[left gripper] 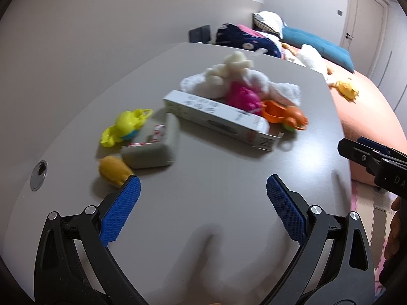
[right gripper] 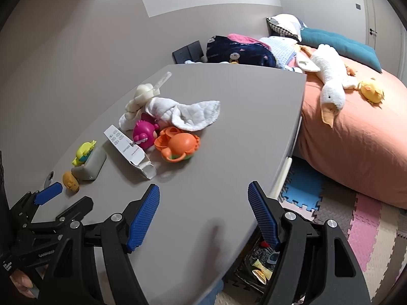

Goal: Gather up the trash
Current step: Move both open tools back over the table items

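Both jaws wide, empty | white carton [left gripper: 218,119] lies flat on grey table [left gripper: 216,190], end flap open

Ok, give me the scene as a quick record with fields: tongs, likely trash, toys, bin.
left tongs: open, holding nothing, above the grey table
right tongs: open, holding nothing, at the table's near edge
likely trash: white opened cardboard box, lying flat
toys: pink plastic toy, orange plastic toy
cloth: white towel
bin: dark container with wrappers, on the floor under the table edge
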Demonstrator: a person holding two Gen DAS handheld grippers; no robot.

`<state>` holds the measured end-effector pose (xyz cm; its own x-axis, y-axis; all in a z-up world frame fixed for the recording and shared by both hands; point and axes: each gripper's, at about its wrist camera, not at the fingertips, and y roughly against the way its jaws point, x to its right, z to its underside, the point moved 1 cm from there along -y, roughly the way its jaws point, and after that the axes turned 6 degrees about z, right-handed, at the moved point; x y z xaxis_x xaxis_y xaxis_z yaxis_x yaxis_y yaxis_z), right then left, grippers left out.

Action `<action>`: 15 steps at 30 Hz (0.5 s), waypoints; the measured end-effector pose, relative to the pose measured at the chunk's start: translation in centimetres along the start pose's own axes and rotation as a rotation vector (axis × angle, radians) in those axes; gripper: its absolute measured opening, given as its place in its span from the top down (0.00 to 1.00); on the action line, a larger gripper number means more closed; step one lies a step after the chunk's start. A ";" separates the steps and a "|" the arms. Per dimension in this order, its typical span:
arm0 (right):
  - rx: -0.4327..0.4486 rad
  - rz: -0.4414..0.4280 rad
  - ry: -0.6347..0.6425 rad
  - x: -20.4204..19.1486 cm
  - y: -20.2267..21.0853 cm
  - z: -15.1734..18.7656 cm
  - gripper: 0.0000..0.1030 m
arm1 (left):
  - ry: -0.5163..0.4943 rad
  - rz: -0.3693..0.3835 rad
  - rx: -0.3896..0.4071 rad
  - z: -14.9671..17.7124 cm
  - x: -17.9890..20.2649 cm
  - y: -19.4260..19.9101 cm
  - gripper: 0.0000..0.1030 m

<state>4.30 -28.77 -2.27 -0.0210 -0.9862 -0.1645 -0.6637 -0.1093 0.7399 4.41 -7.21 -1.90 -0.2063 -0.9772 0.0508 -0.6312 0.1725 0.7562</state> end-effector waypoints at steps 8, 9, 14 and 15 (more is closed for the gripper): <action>-0.021 -0.007 0.030 -2.3 -2.9 -1.7 0.29 | 0.056 -0.029 -0.016 -0.1 -4.2 -1.0 0.07; -0.024 -0.006 0.030 -2.4 -3.2 -1.9 0.29 | 0.067 -0.031 -0.021 -0.1 -4.8 -1.2 0.07; -0.045 -0.001 0.024 -3.0 -5.4 -3.1 0.29 | 0.091 -0.038 -0.033 -0.3 -6.7 -2.0 0.07; -0.050 0.001 0.026 -3.1 -5.8 -3.2 0.29 | 0.088 -0.040 -0.032 -0.4 -7.0 -2.1 0.07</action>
<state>10.60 -25.44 -3.96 -0.0016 -0.9891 -0.1470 -0.6258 -0.1137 0.7716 7.49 -0.83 -3.60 -0.1139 -0.9905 0.0765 -0.6130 0.1307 0.7792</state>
